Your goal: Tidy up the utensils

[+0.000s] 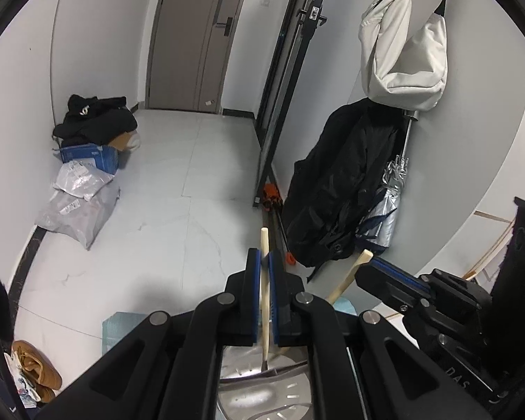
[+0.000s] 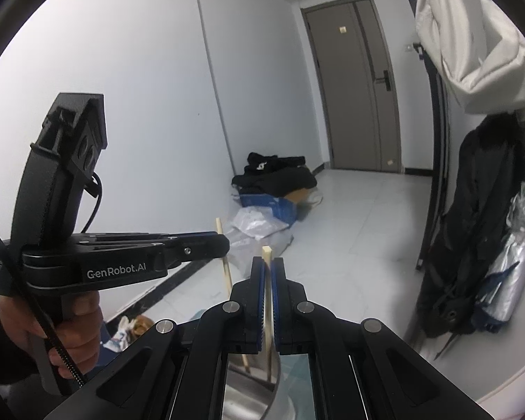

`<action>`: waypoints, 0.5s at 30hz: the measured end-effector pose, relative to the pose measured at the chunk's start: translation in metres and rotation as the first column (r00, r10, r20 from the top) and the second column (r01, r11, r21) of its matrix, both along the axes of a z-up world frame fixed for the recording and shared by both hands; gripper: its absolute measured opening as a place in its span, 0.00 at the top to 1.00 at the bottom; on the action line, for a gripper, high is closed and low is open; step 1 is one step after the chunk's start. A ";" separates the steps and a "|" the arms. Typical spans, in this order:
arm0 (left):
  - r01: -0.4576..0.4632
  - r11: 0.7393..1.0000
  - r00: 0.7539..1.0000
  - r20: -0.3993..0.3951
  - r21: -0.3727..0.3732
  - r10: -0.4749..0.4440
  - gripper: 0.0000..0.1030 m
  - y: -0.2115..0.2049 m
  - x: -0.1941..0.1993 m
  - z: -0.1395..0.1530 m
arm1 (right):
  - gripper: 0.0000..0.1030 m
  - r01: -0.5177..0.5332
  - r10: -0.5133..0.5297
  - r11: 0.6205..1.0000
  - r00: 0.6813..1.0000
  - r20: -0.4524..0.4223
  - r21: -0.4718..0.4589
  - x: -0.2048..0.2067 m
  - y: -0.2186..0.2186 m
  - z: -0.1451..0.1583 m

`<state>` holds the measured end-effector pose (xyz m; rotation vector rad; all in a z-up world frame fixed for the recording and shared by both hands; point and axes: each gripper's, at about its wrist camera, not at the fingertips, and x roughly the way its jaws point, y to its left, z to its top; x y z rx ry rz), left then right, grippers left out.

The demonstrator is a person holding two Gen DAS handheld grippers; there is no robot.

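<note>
Standing under both grippers, a round perforated steel container (image 1: 262, 390) holds the lower ends of two pale wooden sticks. The left gripper (image 1: 264, 262) pinches one stick (image 1: 264, 241) nearly upright; the right gripper (image 2: 267, 267) pinches the other stick (image 2: 266, 253), likely to lift both out for sorting.

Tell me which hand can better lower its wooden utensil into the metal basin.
Probably left: the left gripper holds the upright handle over the perforated basin; the right gripper brings its leaning handle in sideways.
</note>
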<state>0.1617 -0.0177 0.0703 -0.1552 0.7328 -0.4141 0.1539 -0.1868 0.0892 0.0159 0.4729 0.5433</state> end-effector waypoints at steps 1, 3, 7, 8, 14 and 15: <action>0.004 1.000 1.000 -0.003 -0.003 -0.004 0.98 0.001 -0.001 0.000 | 0.97 -0.003 0.003 1.000 1.000 -0.008 0.001 0.001 -0.001 -0.002; 0.018 1.000 1.000 -0.010 -0.005 -0.018 0.98 0.001 -0.004 0.000 | 0.97 -0.013 0.013 1.000 1.000 -0.024 -0.006 0.001 0.001 -0.005; 0.038 0.999 0.999 -0.028 0.009 -0.038 0.98 0.001 -0.010 -0.001 | 0.94 -0.034 0.033 0.999 0.998 -0.045 -0.021 -0.004 0.005 -0.010; 0.047 0.999 0.998 -0.043 0.014 -0.047 0.98 0.001 -0.013 -0.002 | 0.94 -0.039 0.038 0.999 0.998 -0.050 -0.020 -0.005 0.005 -0.011; -0.012 0.998 0.999 -0.050 0.060 0.015 0.90 0.008 -0.027 0.000 | 0.91 -0.024 0.022 0.999 0.998 -0.065 -0.035 -0.019 0.001 -0.010; -0.035 0.998 0.998 -0.043 0.059 0.037 0.87 0.012 -0.032 0.002 | 0.87 -0.015 0.013 0.999 0.998 -0.061 -0.031 -0.023 0.000 -0.008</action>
